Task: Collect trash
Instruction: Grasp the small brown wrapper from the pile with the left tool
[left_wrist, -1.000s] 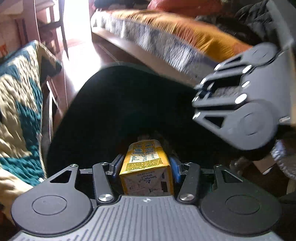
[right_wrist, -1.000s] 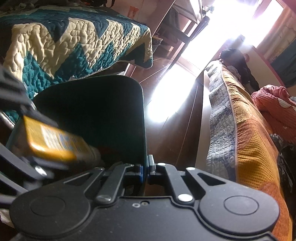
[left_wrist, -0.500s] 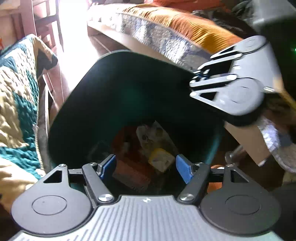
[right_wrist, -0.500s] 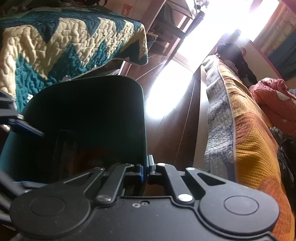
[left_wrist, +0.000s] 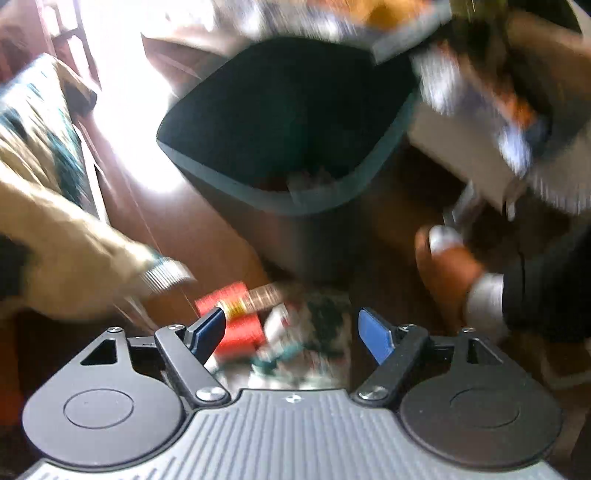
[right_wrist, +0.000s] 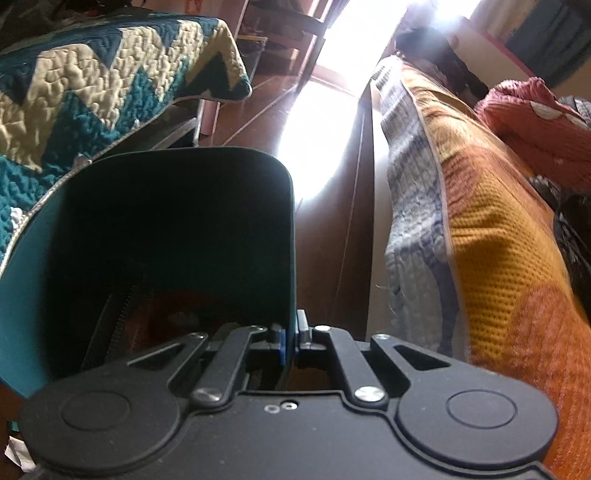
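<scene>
A dark teal bin (left_wrist: 280, 206) stands on the wooden floor with litter at its bottom. My left gripper (left_wrist: 291, 325) is back from it and low over the floor, its blue pads apart and jaws still opening, with nothing gripped. Beyond its fingertips lie a red can-like item (left_wrist: 236, 317) and crumpled wrappers (left_wrist: 317, 332), all blurred. In the right wrist view my right gripper (right_wrist: 293, 341) is shut on the bin (right_wrist: 37, 258), its pads pinching the thin rim wall at the near right corner.
A teal and cream quilted bed (right_wrist: 92, 81) is left of the bin. An orange and grey blanket (right_wrist: 480, 221) hangs to its right, with a strip of sunlit floor (right_wrist: 325, 155) between them. A person's sandalled foot (left_wrist: 447, 266) is right of the bin.
The left gripper let the yellow carton drop into the bin, opened wide, and pulled back and down to the litter on the floor. The right gripper kept its hold on the rim.
</scene>
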